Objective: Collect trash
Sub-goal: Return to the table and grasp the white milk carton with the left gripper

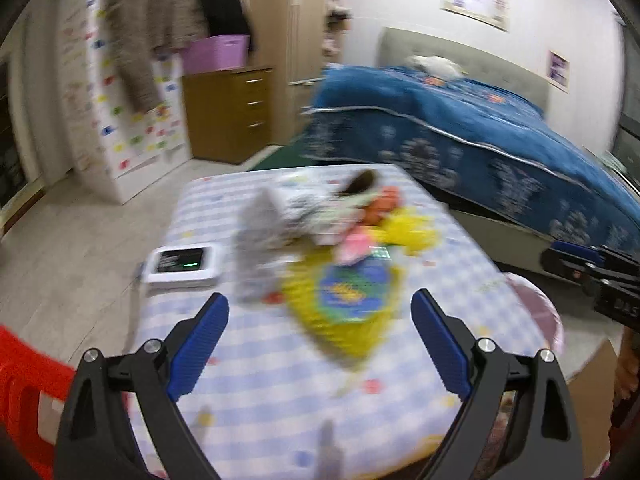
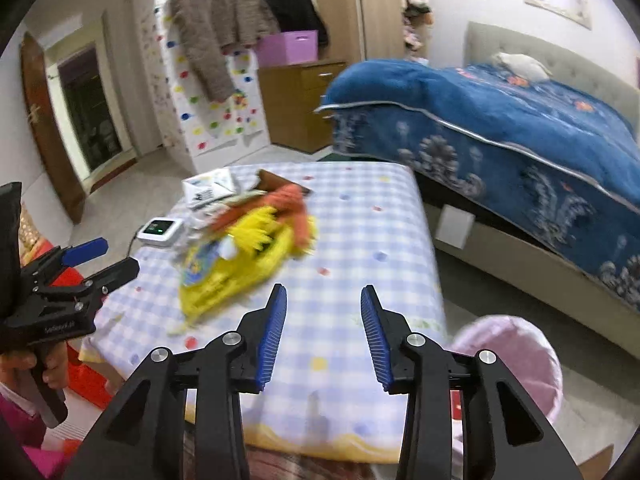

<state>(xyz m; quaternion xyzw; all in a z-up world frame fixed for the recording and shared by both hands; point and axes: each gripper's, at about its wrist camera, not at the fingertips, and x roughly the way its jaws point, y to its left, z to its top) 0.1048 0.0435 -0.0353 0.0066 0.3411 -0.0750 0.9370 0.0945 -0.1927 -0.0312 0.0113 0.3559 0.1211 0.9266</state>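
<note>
A pile of trash lies on the checked tablecloth (image 1: 280,372): a yellow snack bag (image 1: 352,300) with a blue label, an orange wrapper (image 1: 384,204), a grey crumpled wrapper (image 1: 256,240) and white papers. In the right wrist view the yellow bag (image 2: 224,276) and orange wrapper (image 2: 292,204) lie at the table's left. My left gripper (image 1: 320,316) is open and empty, just short of the yellow bag; it also shows in the right wrist view (image 2: 100,260). My right gripper (image 2: 324,316) is open and empty over bare cloth (image 2: 360,232), right of the pile. A pink-lined bin (image 2: 516,352) stands by the table's right corner.
A white device (image 1: 184,264) with a green light sits at the table's left edge. A red stool (image 1: 24,376) is at the left. A bed with a blue quilt (image 2: 520,128) stands to the right. A wooden drawer cabinet (image 2: 300,100) and hanging coats are behind.
</note>
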